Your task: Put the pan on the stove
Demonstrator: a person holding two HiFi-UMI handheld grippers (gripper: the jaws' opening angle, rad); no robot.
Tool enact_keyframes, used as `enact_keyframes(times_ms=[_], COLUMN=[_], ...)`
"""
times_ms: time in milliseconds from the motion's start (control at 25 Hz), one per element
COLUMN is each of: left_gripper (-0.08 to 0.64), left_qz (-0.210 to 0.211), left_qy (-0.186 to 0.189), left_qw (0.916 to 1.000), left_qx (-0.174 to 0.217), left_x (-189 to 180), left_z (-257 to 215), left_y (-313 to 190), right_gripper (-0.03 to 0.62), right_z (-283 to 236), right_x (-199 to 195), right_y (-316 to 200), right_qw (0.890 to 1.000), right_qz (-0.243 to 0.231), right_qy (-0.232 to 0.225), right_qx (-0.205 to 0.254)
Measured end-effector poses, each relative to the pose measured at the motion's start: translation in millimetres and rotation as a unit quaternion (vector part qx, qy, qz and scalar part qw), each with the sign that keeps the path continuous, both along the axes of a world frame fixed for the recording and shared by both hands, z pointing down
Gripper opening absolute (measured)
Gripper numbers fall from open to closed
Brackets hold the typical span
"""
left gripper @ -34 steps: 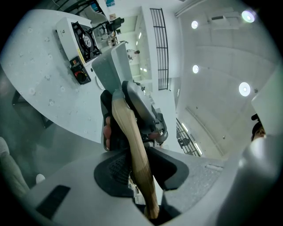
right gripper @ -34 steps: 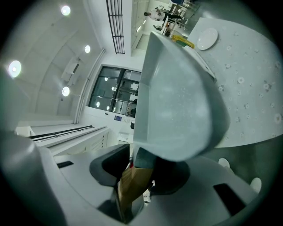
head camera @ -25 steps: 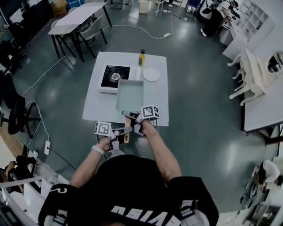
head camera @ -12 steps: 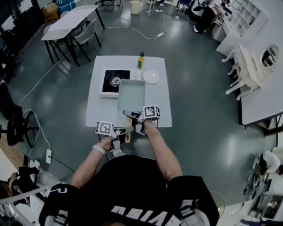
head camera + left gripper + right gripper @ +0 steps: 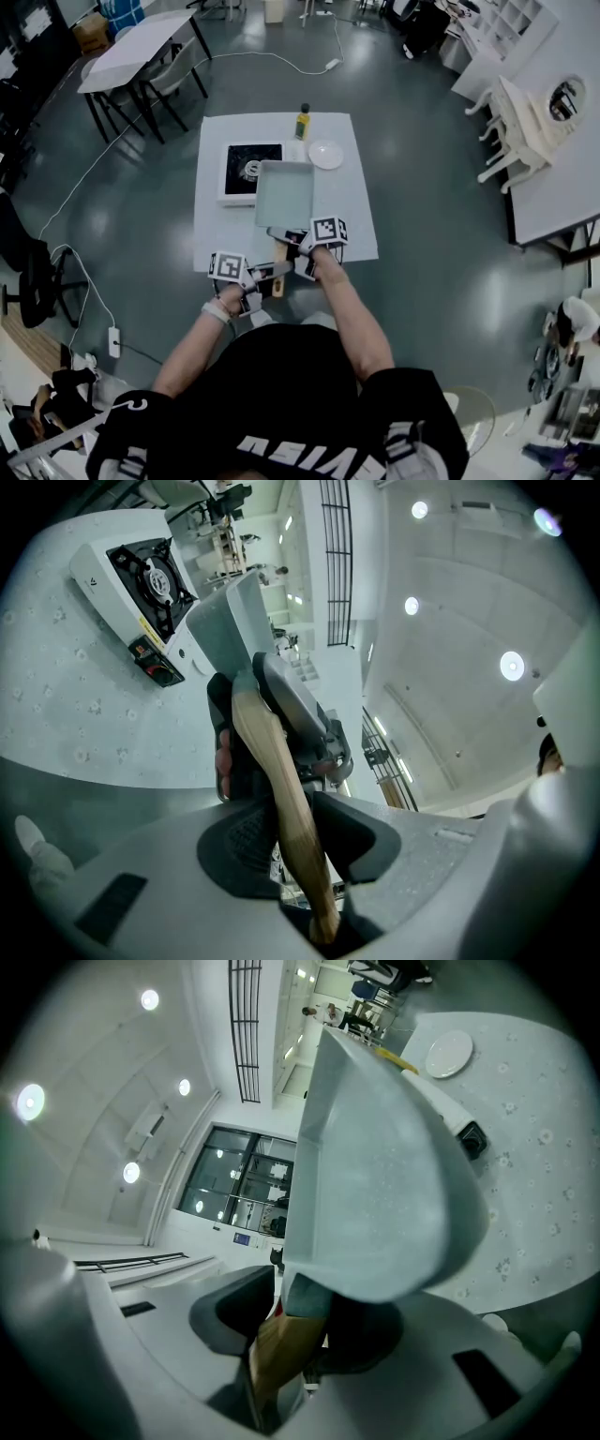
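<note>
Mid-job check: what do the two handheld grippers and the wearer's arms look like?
The left gripper and right gripper have grey bodies, dark ribbed pads and a white cube with black square markers. The person wears a black short-sleeved shirt with white lettering and a pale left wristband.

white table | on it: portable stove, white plate, yellowish bottle, possibly oil

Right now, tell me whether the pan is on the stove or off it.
Off. The pan is beside the stove, whose burner shows bare; left gripper and right gripper clamp its wooden handle.
</note>
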State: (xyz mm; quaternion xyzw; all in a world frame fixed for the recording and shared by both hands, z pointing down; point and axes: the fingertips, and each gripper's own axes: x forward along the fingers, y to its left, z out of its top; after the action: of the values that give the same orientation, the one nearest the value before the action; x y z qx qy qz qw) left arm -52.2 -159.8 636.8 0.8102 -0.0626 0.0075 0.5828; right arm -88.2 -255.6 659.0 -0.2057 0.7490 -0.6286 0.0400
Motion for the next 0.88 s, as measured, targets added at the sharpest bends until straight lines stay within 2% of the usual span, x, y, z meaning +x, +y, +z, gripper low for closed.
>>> enact_keyframes(times_ms=[80, 160, 240, 280, 400, 600, 760, 880], left_gripper=[0.1, 0.1, 0.101, 0.101, 0.1, 0.101, 0.1, 0.101], left_qz=[0.005, 0.01, 0.011, 0.01, 0.006, -0.014, -0.03, -0.042], left_qy=[-0.001, 0.021, 0.023, 0.021, -0.015, -0.019, 0.023, -0.018], left_qw=[1.0, 0.9996, 0.9996, 0.9996, 0.9998, 0.9997, 0.9989, 0.9987], left_qx=[-0.002, -0.013, -0.014, -0.015, 0.012, -0.001, -0.027, 0.021], left_x=[-2, 2, 4, 6, 11, 38, 65, 73], left_z=[1, -5, -5, -3, 10, 12, 0, 3], left_y=[1, 3, 2, 2, -7, -22, -34, -53], right_gripper=[0.138, 0.138, 0.138, 0.138, 0.138, 0.138, 0.138, 0.138], right_z=[0, 0, 2, 4, 8, 6, 6, 2], right_x=[-2, -2, 0, 1, 11, 33, 51, 63], right_y=[1, 1, 0, -1, -4, -19, -34, -44], right_qw=[1.0, 1.0, 1.0, 1.0, 1.0, 1.0, 0.999, 0.999], right_qz=[0.004, 0.005, 0.004, 0.003, -0.004, -0.025, -0.039, -0.052], right_qy=[0.001, 0.001, -0.002, -0.002, 0.002, -0.002, 0.002, 0.003], right_qx=[-0.002, -0.002, -0.002, -0.002, -0.003, -0.003, -0.007, -0.004])
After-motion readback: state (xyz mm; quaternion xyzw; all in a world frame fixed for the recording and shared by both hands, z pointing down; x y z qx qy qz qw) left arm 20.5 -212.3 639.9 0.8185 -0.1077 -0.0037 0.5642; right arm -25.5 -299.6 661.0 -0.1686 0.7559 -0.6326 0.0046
